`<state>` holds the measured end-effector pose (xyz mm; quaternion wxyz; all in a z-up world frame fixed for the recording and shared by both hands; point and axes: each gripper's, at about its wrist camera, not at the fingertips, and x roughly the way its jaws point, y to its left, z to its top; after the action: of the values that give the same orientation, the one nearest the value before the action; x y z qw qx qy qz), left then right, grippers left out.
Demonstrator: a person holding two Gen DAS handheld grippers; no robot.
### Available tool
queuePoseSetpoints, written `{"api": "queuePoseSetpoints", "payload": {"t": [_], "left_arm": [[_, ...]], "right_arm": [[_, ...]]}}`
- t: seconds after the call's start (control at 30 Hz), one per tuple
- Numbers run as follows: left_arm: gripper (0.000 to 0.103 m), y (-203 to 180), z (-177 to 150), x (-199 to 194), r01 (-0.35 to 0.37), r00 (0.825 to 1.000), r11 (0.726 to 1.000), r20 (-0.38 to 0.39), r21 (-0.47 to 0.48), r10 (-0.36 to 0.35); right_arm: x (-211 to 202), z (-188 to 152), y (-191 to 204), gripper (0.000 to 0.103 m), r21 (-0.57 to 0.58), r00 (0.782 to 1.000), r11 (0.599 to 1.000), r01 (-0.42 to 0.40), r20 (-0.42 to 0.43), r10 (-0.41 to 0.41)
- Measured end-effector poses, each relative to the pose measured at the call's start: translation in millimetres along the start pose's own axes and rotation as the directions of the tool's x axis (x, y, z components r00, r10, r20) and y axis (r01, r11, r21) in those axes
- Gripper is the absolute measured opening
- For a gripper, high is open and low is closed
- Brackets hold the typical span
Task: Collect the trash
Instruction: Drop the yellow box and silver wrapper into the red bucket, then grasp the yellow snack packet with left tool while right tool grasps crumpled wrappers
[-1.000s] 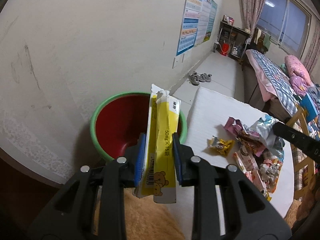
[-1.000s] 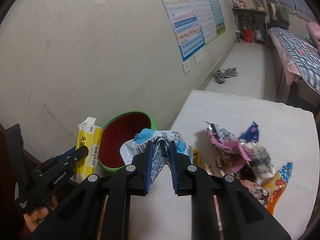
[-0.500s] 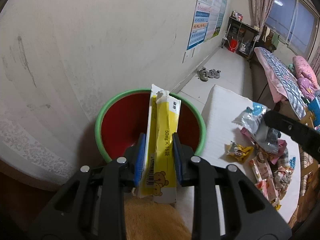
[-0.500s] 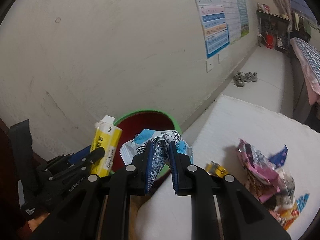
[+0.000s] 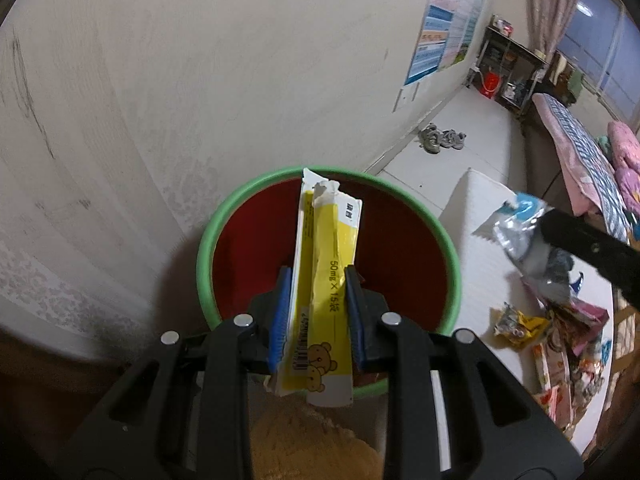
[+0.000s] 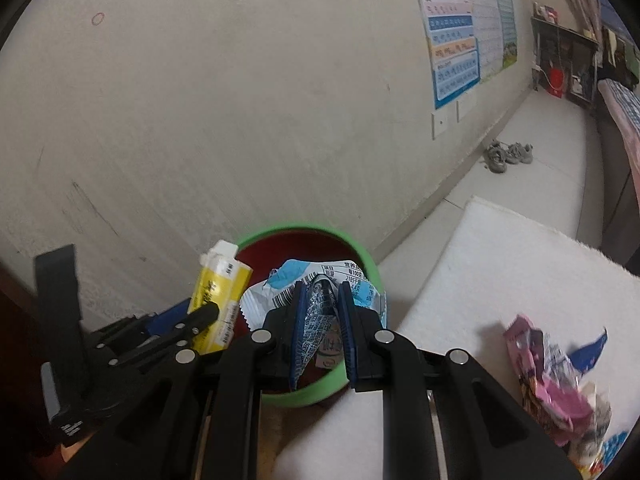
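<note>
Left wrist: fingers [image 5: 316, 312] clamp a flattened yellow bear-printed box [image 5: 326, 280]; right fingers [image 6: 323, 320] pinch a crumpled wrapper [image 6: 320, 300].

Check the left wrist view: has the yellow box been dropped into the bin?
No, the left gripper is shut on the yellow box above the bin.

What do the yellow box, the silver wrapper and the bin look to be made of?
Yellow box: printed cardboard, matte, with creased folds and a torn top flap. Silver wrapper: thin metallised plastic film, shiny, crumpled, with a zigzag-cut edge. Bin: probably moulded plastic, with a smooth green rim and a red inside.
</note>
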<state>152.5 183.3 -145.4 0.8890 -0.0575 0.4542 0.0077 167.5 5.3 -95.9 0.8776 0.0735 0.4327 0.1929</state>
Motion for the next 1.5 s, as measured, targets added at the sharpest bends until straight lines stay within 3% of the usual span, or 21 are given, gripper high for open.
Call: {"api": "queuePoseSetpoints", "payload": {"t": [0.2, 0.33, 0.4, 0.47, 0.53, 0.63, 0.97, 1.23, 1.5], "left_arm": [[0.025, 5.7, 3.4, 8.2, -0.005, 1.0, 1.0, -0.01, -0.018, 0.004], [0.027, 6.6, 6.0, 11.9, -0.017, 1.0, 1.0, -0.013, -0.011, 0.017], [0.033, 5.5, 6.7, 12.6, -0.023, 1.0, 1.0, -0.009, -0.013, 0.023], [0.05, 4.6, 6.4, 12.3, -0.043, 0.999, 0.999, 0.007, -0.01, 0.043], [0.062, 4.8, 5.7, 11.9, -0.059, 0.998, 0.998, 0.018, -0.011, 0.059], [0.067, 4.3, 6.3, 10.7, -0.068, 0.997, 0.998, 0.03, -0.018, 0.068], [0.069, -10.8, 1.5, -15.5, -0.075, 0.994, 0.997, 0.078, 0.023, 0.073], [0.071, -38.9, -12.1, -54.0, -0.052, 0.991, 0.998, 0.126, 0.045, 0.046], [0.074, -66.2, -39.4, -76.9, -0.03, 0.991, 0.998, 0.133, 0.062, 0.022]], "right_arm": [[9.1, 7.5, 6.6, 0.017, -0.026, 1.0, 0.999, -0.025, -0.003, 0.025], [13.5, 8.3, 2.7, 0.023, -0.01, 0.999, 0.999, -0.034, -0.002, 0.034], [16.2, 8.5, 2.1, 0.023, -0.006, 0.999, 0.999, -0.039, -0.008, 0.038], [17.1, 8.0, 2.2, 0.025, -0.009, 0.999, 0.999, -0.042, -0.008, 0.042], [16.0, 7.7, 2.7, 0.033, -0.011, 0.999, 0.999, -0.048, -0.003, 0.047], [14.0, 8.4, 1.0, 0.047, -0.011, 0.998, 0.998, -0.061, 0.013, 0.062], [-31.8, -16.8, -19.8, 0.047, 0.04, 0.998, 0.998, -0.049, 0.031, 0.048], [-80.1, -70.3, -35.0, 0.049, 0.021, 0.999, 0.999, 0.035, 0.034, -0.035], [-116.4, -115.0, -58.8, 0.049, 0.089, 0.996, 0.992, 0.084, 0.034, -0.088]]}}
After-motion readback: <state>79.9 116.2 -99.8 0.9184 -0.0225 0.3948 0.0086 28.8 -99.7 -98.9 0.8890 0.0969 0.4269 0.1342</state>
